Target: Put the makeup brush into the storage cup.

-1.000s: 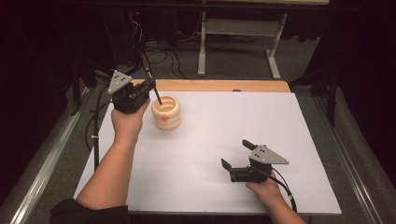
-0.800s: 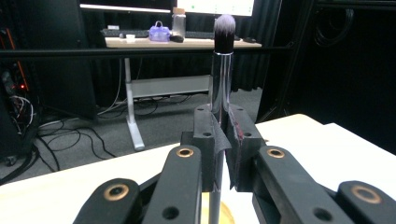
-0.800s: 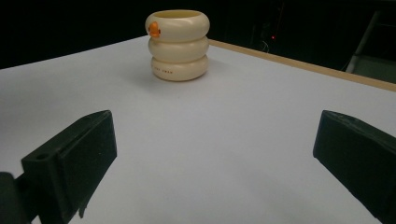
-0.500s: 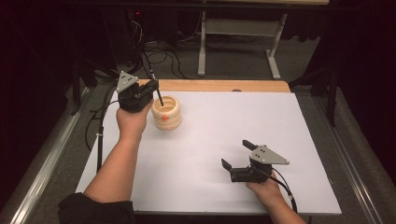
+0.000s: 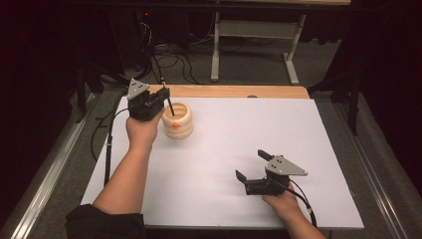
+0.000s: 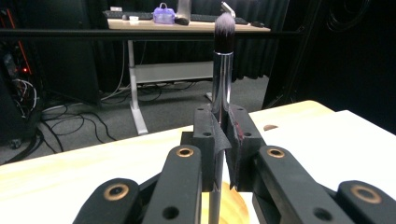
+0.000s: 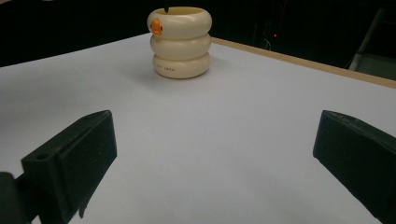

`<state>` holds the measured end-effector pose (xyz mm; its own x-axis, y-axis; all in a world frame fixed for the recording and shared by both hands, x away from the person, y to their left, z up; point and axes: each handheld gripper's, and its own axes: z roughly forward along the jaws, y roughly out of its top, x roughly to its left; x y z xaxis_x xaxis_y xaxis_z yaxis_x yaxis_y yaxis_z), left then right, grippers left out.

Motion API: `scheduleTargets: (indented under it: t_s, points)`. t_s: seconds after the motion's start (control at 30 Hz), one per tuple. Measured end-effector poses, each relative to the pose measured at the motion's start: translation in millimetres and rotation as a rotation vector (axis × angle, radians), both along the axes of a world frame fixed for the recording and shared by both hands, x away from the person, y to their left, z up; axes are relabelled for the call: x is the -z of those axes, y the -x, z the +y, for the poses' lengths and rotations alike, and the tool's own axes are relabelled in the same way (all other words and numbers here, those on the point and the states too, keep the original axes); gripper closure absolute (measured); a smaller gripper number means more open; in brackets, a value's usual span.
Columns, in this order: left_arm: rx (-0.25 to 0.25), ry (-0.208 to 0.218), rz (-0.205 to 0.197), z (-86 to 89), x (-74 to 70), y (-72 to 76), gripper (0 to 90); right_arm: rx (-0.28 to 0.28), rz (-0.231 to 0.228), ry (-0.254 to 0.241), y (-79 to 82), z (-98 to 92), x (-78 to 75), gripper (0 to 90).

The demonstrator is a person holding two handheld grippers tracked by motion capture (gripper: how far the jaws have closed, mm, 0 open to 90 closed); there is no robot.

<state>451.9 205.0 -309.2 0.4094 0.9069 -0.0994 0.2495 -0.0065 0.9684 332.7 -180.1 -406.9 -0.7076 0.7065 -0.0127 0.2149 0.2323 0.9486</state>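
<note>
1. The left hand-held gripper [image 5: 161, 97] is at the far left of the desk [image 5: 318, 149], held in the person's left hand [image 5: 141, 130]. Its jaws are clamped on the thin handle of a makeup brush [image 5: 168, 102].
2. In the left gripper view, the brush [image 6: 222, 70] stands upright between the two black pads [image 6: 208, 140]. Its silver ferrule and dark bristles point up, and its handle runs down below the jaws.
3. In the high view, the lower end of the brush reaches into the open top of a cream-coloured holder [image 5: 177, 121] shaped like three stacked rings, with a small orange mark on its side. The holder stands upright on the desk, just beside the left hand-held gripper.
4. The right hand-held gripper [image 5: 251, 166] is near the front right of the desk, held in the person's right hand [image 5: 281, 204]. Its jaws are wide apart with nothing between them.
5. In the right gripper view, the two black jaws stand far apart at either side, above the bare white desk. The ringed holder [image 7: 180, 42] stands well away beyond them, with a dark tip just showing at its rim.
</note>
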Motion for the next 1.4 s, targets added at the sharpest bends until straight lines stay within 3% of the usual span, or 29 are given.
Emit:
scheduleTargets:
  t_s: [0.87,1.07,1.2,1.4]
  points:
    - [0.012,-0.025,0.094,-7.9,34.1,-7.4,83.5,-0.001,-0.003,0.013,1.3,2.1,1.4,1.0]
    - [0.007,-0.043,0.117,-7.8,41.8,-6.8,83.4,-0.003,-0.003,0.017,1.6,2.9,1.9,1.0]
    - [0.008,-0.097,0.118,-11.2,43.1,-5.4,83.4,-0.007,-0.005,0.02,1.4,3.2,2.3,1.0]
    - [0.006,-0.104,0.136,-12.7,45.6,-7.1,83.3,-0.005,0.002,0.02,1.8,3.7,2.4,1.0]
